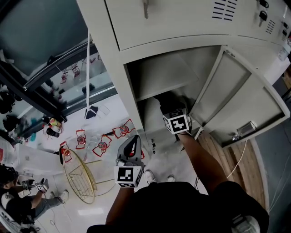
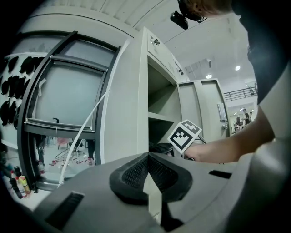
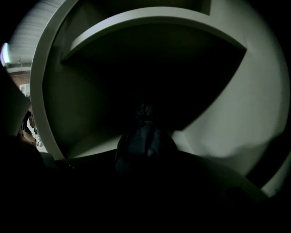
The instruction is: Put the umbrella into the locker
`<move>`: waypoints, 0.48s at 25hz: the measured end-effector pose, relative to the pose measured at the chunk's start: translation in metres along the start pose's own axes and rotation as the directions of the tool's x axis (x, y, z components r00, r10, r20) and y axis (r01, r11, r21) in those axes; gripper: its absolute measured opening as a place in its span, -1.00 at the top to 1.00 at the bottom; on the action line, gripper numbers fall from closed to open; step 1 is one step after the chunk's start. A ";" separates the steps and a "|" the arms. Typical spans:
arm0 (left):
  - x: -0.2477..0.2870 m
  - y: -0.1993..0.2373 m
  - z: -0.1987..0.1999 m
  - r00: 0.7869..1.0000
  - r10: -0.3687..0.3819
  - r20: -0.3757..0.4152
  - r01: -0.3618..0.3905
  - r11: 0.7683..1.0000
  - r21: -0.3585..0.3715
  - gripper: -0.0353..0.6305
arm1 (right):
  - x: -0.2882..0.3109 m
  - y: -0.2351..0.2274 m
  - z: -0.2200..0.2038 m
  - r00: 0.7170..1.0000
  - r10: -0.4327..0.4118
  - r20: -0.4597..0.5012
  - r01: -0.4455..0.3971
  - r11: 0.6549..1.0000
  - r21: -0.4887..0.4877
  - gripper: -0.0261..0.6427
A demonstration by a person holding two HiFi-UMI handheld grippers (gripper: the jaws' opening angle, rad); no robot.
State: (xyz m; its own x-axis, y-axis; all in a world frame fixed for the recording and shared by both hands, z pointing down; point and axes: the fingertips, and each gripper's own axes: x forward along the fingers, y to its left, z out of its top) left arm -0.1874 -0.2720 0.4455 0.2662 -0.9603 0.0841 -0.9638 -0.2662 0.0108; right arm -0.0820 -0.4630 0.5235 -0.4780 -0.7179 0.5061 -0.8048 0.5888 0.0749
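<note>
Inside locker (image 1: pixel 163 73), umbrella (image 3: pixel 144 142) clamped in right hand-held gripper (image 1: pixel 167 107)

White floor (image 1: pixel 116 113); lg dark-framed window (image 2: pixel 68 95).

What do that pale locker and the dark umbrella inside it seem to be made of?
The locker looks like painted sheet metal, matte pale grey: thin folded edges, punched vent slots, key locks. The umbrella is probably synthetic fabric, dark with a slight sheen; it bunches in soft folds, though dim light hides detail.
</note>
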 end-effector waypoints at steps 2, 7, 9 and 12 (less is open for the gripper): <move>0.001 0.001 0.000 1.000 0.004 -0.002 -0.004 1.000 -0.002 0.90 | 0.005 0.001 -0.004 0.999 0.003 -0.043 -0.003 1.000 -0.009 0.27; 0.002 -0.002 -0.004 1.000 0.009 -0.009 -0.009 1.000 -0.009 0.90 | 0.010 0.008 -0.005 0.992 0.006 -0.123 -0.014 0.998 -0.065 0.20; 0.002 -0.002 -0.004 1.000 0.009 -0.009 -0.009 1.000 -0.008 0.90 | 0.010 0.009 -0.003 0.993 0.010 -0.115 -0.017 0.998 -0.064 0.18; 0.001 -0.004 -0.003 1.000 0.010 -0.012 -0.010 1.000 -0.009 0.90 | 0.008 0.009 -0.003 0.998 0.015 -0.069 -0.018 0.999 -0.051 0.12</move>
State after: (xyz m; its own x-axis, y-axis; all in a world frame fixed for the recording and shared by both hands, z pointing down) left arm -0.1833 -0.2714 0.4489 0.2563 -0.9619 0.0957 -0.9666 -0.2556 0.0190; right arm -0.0923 -0.4623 0.5308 -0.4644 -0.6820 0.5649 -0.7771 0.6198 0.1094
